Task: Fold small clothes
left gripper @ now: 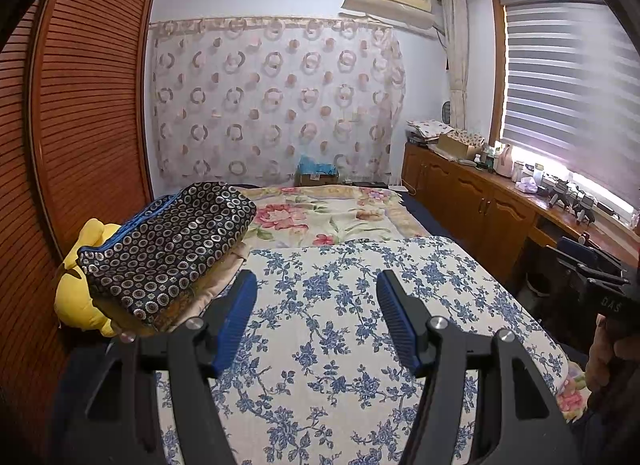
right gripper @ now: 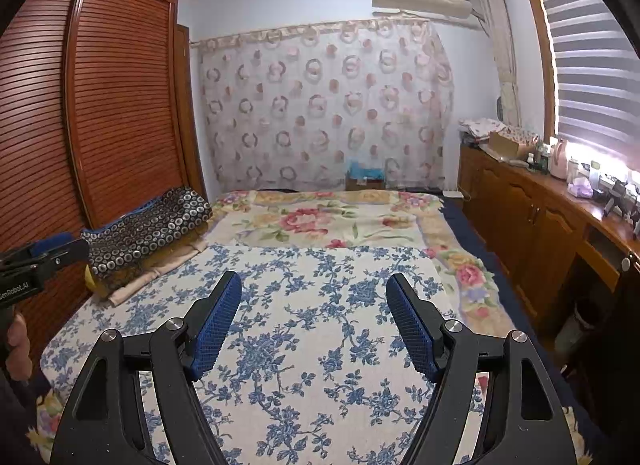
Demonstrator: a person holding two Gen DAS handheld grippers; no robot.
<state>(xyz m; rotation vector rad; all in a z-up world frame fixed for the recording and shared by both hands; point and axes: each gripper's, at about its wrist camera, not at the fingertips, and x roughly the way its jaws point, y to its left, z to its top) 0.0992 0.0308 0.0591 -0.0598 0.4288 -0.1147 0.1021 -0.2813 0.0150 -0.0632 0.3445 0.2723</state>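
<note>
Between the wide-apart blue pads of the left gripper (left gripper: 318,319) and of the right gripper (right gripper: 314,321), nothing is held or touched; both hang above a blue-floral quilt (left gripper: 344,305). No small garment shows ahead of either tool, unless the folded beige cloth (right gripper: 160,269) forward-left, under the circle-print cushion (left gripper: 168,249), counts. That fits clothes yet to be brought or already folded away, so no step can be judged.

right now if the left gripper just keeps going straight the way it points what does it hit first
Probably the blue-flowered quilt. The left gripper is open, empty and aimed along the bed; nothing stands between its fingers and that cover. The dark dotted cushion lies off to its left. Depth is hard to judge.
</note>
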